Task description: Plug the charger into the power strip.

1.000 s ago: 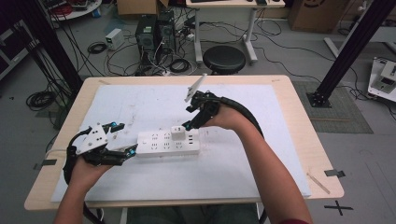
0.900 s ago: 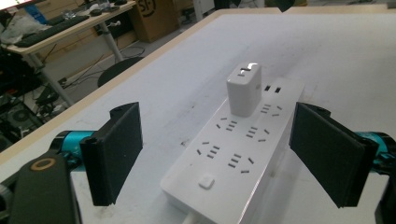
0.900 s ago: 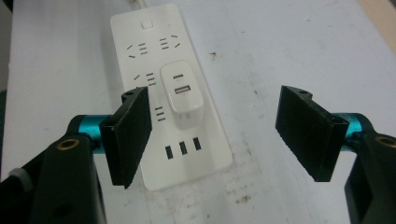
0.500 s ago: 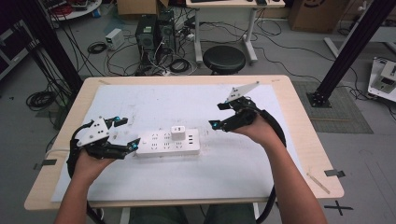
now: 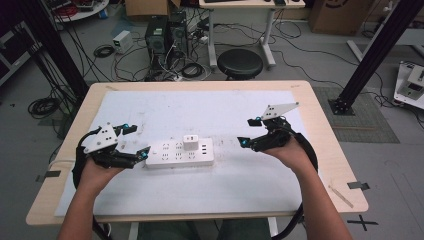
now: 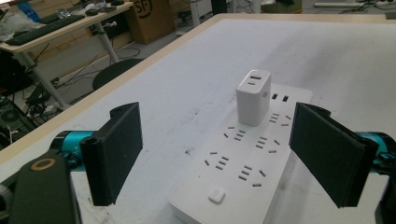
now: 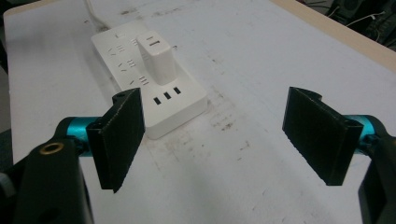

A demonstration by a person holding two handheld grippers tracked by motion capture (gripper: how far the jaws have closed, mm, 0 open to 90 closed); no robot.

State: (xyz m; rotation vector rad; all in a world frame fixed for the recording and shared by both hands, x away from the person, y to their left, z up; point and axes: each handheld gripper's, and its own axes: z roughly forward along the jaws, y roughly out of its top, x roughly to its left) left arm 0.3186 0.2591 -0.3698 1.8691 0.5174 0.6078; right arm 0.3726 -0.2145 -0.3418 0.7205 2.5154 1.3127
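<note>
the white power strip lies mid-table with a white charger plugged upright into it. left gripper sits at the strip's left end, jaws spread, straddling it; right gripper hovers well right of the strip, jaws spread, empty. looks like a pause between steps; next likely bracing the strip and pinching the charger.
</note>
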